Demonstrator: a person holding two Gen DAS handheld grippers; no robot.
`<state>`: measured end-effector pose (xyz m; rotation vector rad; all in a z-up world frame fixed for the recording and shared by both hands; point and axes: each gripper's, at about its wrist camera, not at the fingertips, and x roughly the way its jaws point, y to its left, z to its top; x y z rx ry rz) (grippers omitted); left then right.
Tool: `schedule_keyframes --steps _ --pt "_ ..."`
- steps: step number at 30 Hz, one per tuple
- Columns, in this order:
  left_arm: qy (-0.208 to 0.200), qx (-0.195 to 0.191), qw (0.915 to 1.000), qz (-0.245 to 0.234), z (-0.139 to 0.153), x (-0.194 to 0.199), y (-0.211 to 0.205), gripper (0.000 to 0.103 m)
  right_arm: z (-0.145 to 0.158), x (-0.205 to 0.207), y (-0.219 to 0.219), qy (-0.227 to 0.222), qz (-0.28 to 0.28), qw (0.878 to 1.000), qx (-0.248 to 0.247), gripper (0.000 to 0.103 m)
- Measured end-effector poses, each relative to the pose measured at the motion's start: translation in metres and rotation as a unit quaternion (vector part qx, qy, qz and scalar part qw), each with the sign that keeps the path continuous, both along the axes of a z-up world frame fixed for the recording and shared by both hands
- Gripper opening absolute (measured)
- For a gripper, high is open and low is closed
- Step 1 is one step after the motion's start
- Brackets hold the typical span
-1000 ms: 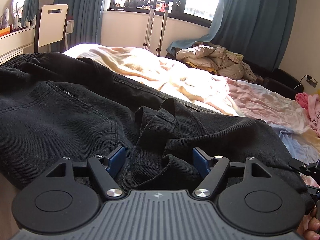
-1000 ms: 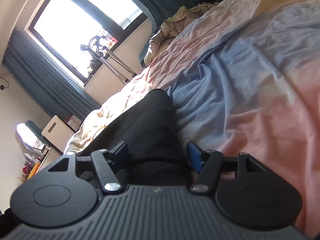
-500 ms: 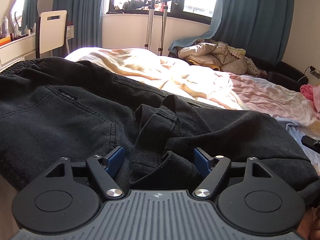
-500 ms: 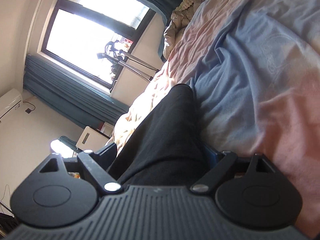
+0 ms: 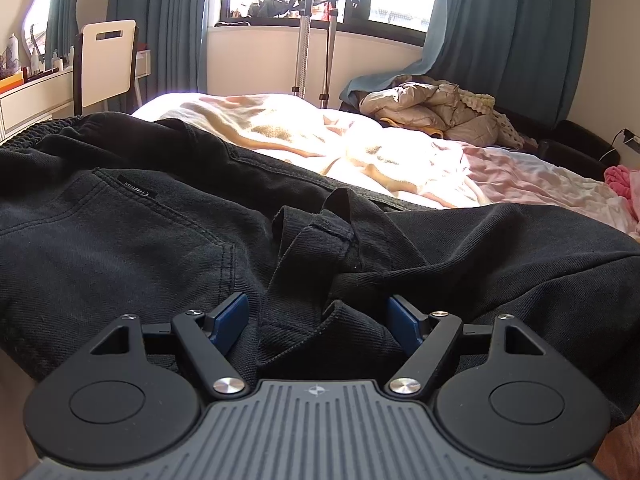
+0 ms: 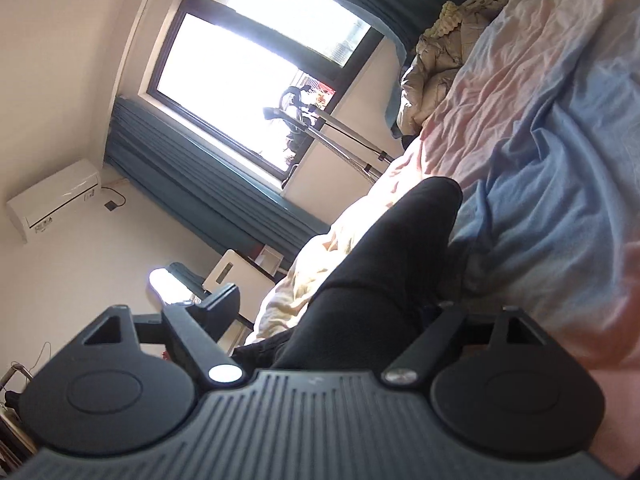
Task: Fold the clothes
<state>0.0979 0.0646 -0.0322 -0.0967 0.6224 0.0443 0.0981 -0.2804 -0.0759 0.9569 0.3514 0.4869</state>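
A pair of black jeans (image 5: pixel 140 248) lies spread across the bed, back pocket up, waistband to the far left. My left gripper (image 5: pixel 317 318) is open and low over them. A bunched fold of the denim (image 5: pixel 320 248) rises between its blue pads (image 5: pixel 230 316), which stand wide apart. In the right wrist view a black trouser leg (image 6: pixel 384 256) runs away from me over the sheet. My right gripper (image 6: pixel 334 306) is open around its near part and rolled steeply to one side. Its right finger is mostly hidden behind the cloth.
The pink, blue and cream sheet (image 5: pixel 400 160) is rumpled beyond the jeans. A beige padded jacket (image 5: pixel 432 108) lies at the far edge, a pink garment (image 5: pixel 624 178) at the right. A white chair (image 5: pixel 106 64) and a metal stand (image 5: pixel 316 40) are by the window.
The right gripper has rolled further sideways and the trouser leg now sits deeper between its fingers. The left gripper has barely shifted; the fold between its pads is unchanged.
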Motion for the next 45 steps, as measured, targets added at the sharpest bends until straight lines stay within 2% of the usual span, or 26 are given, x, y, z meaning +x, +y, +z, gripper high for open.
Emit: schedule_keyframes --steps 3,5,7,12,14,15,16,17,20,25,29,32,35,39,43,45 --pt "-0.001 0.001 1.0 -0.001 0.0 0.0 -0.001 0.08 -0.007 0.005 0.0 0.036 -0.007 0.999 -0.022 0.087" --pt "-0.001 0.004 1.0 -0.002 -0.001 0.0 -0.003 0.081 -0.021 0.007 -0.004 0.078 -0.019 0.997 -0.017 0.086" --pt "-0.002 0.005 1.0 -0.001 -0.001 0.0 -0.003 0.081 -0.025 0.007 -0.003 0.079 -0.019 0.996 -0.02 0.086" --pt "-0.002 0.007 1.0 -0.002 0.0 0.0 -0.004 0.081 -0.028 0.011 0.007 0.106 -0.026 0.99 -0.089 0.086" --pt "-0.002 0.009 1.0 -0.003 0.0 0.0 -0.004 0.081 -0.037 0.01 0.006 0.126 -0.032 0.987 -0.098 0.076" --pt "-0.002 0.01 0.9999 -0.003 0.0 0.0 -0.004 0.081 -0.038 0.009 0.005 0.127 -0.033 0.987 -0.094 0.076" --pt "-0.002 0.01 0.9999 -0.002 -0.001 0.0 -0.004 0.081 -0.038 0.009 0.006 0.127 -0.033 0.987 -0.09 0.075" --pt "-0.002 0.01 1.0 -0.001 -0.001 0.0 -0.004 0.081 -0.039 0.008 0.007 0.128 -0.033 0.988 -0.086 0.069" --pt "-0.003 0.007 1.0 0.001 -0.001 0.0 -0.004 0.082 -0.03 0.004 0.016 0.111 -0.033 0.989 -0.091 0.057" --pt "-0.005 0.01 0.9999 0.001 -0.002 -0.001 -0.004 0.082 -0.014 -0.001 0.022 0.059 -0.026 0.997 -0.047 0.051" --pt "-0.012 0.015 0.9998 -0.002 -0.002 -0.002 -0.007 0.083 -0.007 0.001 0.029 0.074 -0.044 0.99 -0.108 0.028" --pt "-0.021 0.022 0.9994 -0.014 0.0 -0.006 -0.011 0.084 -0.004 0.001 0.028 0.08 -0.06 0.987 -0.122 0.024" --pt "-0.037 0.026 0.9984 -0.033 0.005 -0.013 -0.016 0.085 0.011 -0.001 0.024 0.065 -0.08 0.988 -0.117 0.021" --pt "-0.092 0.007 0.9944 -0.051 0.025 -0.03 -0.018 0.084 0.029 -0.007 0.011 0.043 -0.103 0.99 -0.091 0.019" --pt "-0.147 -0.008 0.9868 -0.068 0.045 -0.046 -0.022 0.085 0.045 -0.011 -0.002 0.029 -0.127 0.987 -0.091 0.018" --pt "-0.165 0.018 0.9844 -0.059 0.054 -0.045 -0.033 0.085 0.05 -0.014 -0.013 0.03 -0.136 0.987 -0.075 0.018"
